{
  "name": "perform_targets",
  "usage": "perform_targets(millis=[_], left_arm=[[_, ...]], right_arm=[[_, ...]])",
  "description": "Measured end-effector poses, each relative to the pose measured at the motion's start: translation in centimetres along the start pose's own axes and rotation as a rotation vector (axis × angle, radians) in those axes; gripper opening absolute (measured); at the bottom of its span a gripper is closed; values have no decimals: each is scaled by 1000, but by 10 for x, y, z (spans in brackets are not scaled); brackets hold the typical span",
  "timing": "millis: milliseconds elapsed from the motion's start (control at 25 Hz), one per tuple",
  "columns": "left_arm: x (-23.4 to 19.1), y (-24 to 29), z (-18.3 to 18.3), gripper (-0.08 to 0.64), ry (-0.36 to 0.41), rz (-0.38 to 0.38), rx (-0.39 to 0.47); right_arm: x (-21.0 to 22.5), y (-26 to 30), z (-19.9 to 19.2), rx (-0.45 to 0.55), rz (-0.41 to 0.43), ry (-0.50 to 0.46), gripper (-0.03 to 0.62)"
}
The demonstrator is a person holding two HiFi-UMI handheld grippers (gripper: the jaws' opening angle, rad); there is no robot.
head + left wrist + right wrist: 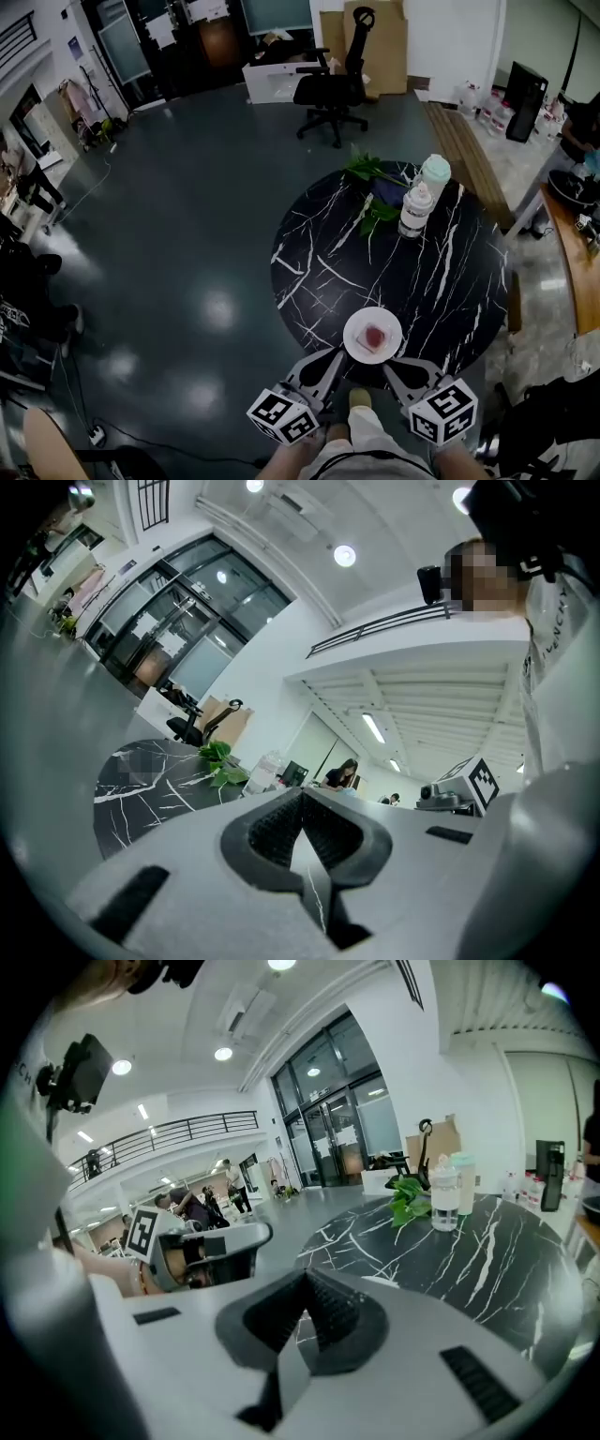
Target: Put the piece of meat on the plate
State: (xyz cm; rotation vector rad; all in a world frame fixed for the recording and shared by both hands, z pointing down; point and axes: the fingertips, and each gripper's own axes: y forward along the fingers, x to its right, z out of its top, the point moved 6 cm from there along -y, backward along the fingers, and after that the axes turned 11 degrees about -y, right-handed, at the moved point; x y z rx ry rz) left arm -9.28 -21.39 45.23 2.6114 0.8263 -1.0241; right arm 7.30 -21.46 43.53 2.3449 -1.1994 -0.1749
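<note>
Now pink meat (375,336) lies on plate (350,328); left gripper (335,355), right gripper (390,364) fingers (333,1314) closed.

In the head view the bottom edge cuts off both hands behind the marker cubes. The tips of the left gripper (335,356) and right gripper (392,366) end just beside the plate (354,323), and contact cannot be told. The piece of meat (374,336) is too small for detail. In the left gripper view the fingers (272,827) hide the tabletop beneath them. In the right gripper view a pale sliver (380,1282) just past the fingers is too slight to name.
</note>
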Motion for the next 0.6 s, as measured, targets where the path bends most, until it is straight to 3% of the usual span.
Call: perform_targets(millis=[600], left_arm=[[13, 8, 20, 8, 31, -36, 26]], right_arm=[[3, -24, 19, 73, -46, 6, 12]])
